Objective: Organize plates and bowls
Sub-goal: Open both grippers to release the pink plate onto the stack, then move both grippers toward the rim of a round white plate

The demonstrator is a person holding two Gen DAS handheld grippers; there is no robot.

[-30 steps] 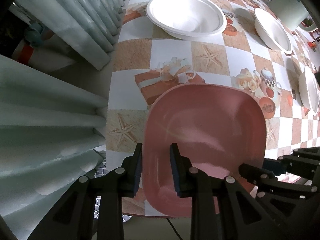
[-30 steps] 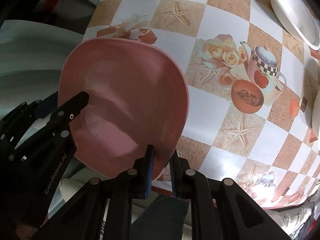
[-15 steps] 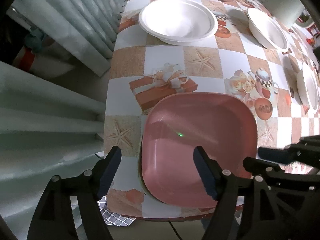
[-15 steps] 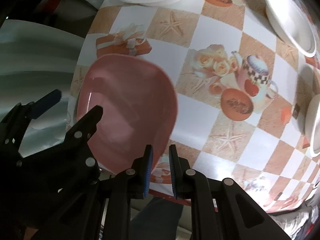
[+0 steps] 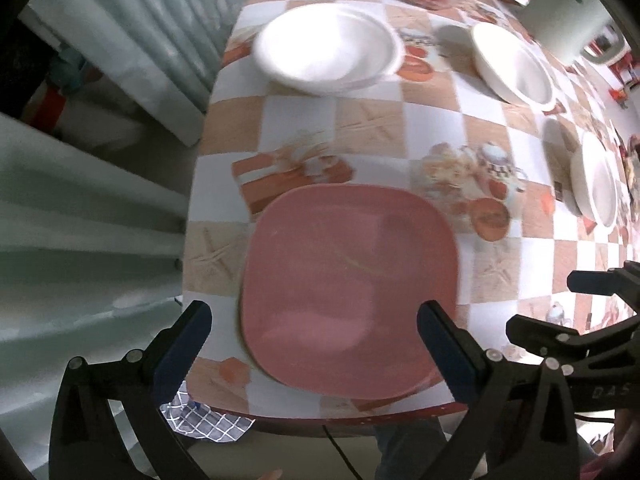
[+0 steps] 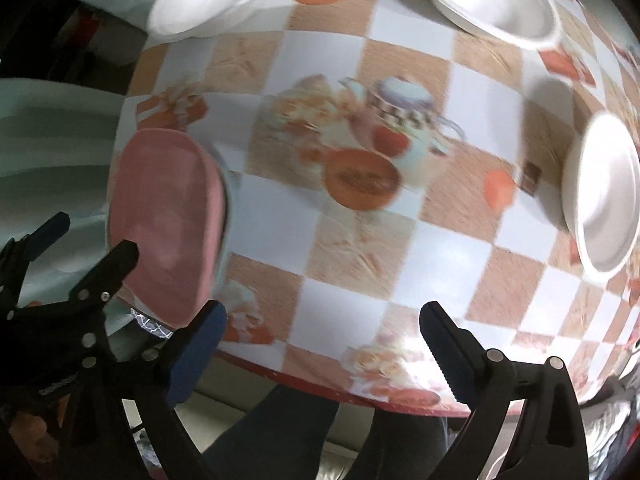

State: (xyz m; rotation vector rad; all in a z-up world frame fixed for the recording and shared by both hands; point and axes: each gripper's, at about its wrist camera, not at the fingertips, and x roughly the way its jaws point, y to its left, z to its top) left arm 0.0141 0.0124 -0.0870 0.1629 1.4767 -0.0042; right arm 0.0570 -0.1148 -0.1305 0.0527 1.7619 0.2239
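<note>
The table (image 5: 492, 124) wears a checkered cloth printed with starfish and teapots; a pink square plate (image 5: 348, 280) lies flat near its front edge, atop another plate whose rim just shows at the left. Three white bowls sit farther back: one (image 5: 326, 48) at the left edge, one (image 5: 514, 64) mid-table, one (image 5: 596, 182) to the right. The left gripper (image 5: 316, 344) hangs above the plate, jaws opening, touching nothing. The right gripper (image 6: 322, 344) is also opening, over bare cloth
</note>
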